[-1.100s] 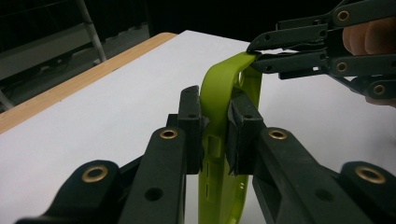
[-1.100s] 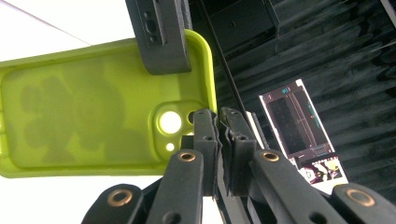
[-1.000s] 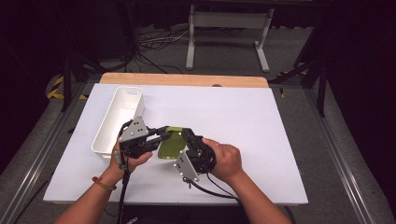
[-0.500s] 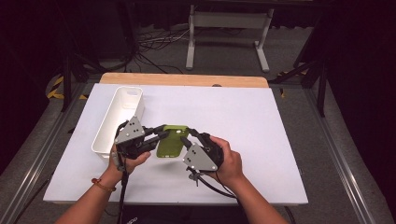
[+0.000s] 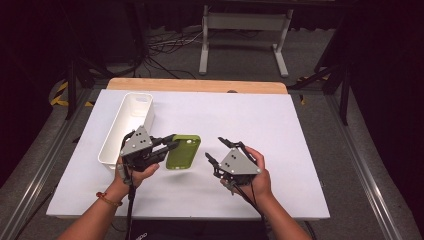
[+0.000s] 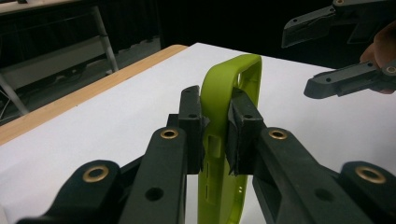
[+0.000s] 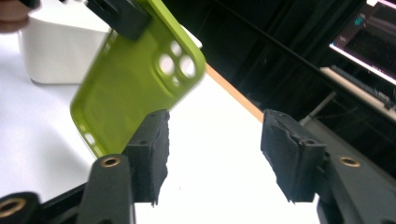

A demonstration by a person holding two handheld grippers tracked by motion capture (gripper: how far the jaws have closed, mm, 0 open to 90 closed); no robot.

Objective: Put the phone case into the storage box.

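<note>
A lime-green phone case (image 5: pixel 183 151) is held just above the white table, left of centre. My left gripper (image 5: pixel 171 144) is shut on the case's near edge; in the left gripper view both pads press on the case (image 6: pixel 219 140). My right gripper (image 5: pixel 216 150) stands off to the right of the case, apart from it. Its jaws have just been opening and nothing is between them. In the right gripper view the case (image 7: pixel 135 79) hangs ahead and to the left of my right gripper (image 7: pixel 215 154), with camera cut-outs showing. The right gripper's jaws (image 6: pixel 336 51) appear at the far right of the left gripper view.
A long white bin (image 5: pixel 127 125) stands on the table left of the left hand. The table's wooden back edge (image 5: pixel 200 86) runs behind. A metal stand (image 5: pixel 240 30) and cables lie on the floor beyond.
The right gripper has let go of the green case, opened, and drawn away to the right. The left gripper still holds the case in the same place.
</note>
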